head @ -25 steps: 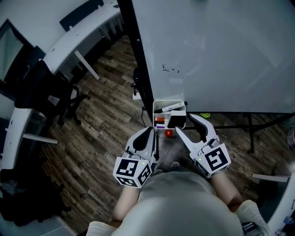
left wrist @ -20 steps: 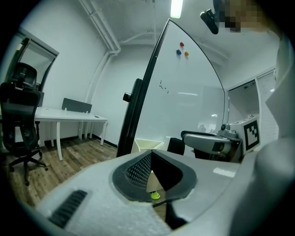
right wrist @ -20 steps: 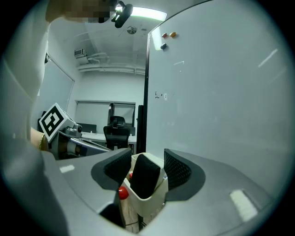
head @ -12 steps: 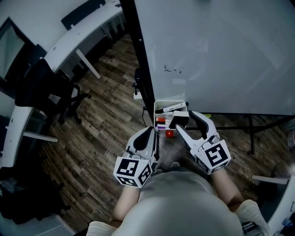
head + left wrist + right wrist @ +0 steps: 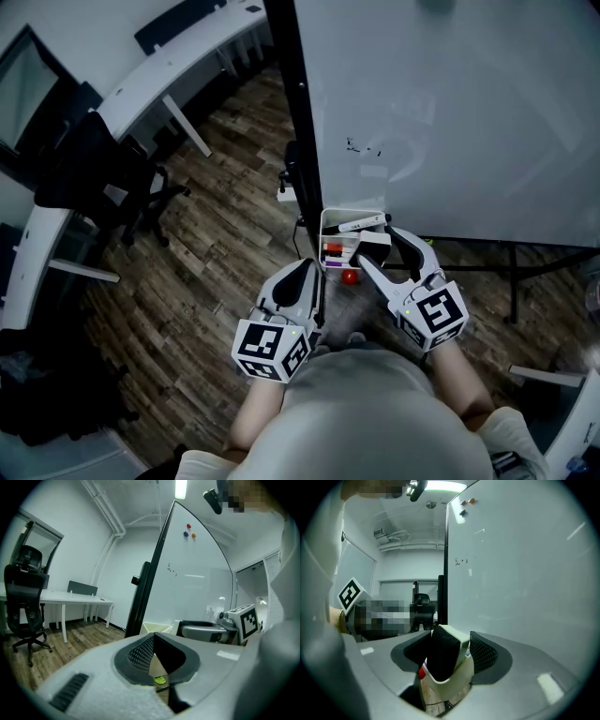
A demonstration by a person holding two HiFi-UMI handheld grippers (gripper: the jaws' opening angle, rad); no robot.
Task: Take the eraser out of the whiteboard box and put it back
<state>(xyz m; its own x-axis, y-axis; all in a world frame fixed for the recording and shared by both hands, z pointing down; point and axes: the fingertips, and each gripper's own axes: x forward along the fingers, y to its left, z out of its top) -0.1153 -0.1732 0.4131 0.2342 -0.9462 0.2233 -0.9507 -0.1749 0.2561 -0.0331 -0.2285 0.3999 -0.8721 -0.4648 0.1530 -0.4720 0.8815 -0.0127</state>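
i'm on the put-back step: my right gripper (image 5: 378, 250) is opening its jaws around the eraser (image 5: 443, 658), which stands in the whiteboard box (image 5: 457, 680) at lower centre. its long axis is near upright, top leaning right, i think. next i should back straight out without snagging it. my left gripper (image 5: 306, 267) is closed and empty.

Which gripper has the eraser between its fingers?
The right gripper: the eraser stands between its opening fingers. The left gripper has its fingers shut and empty.
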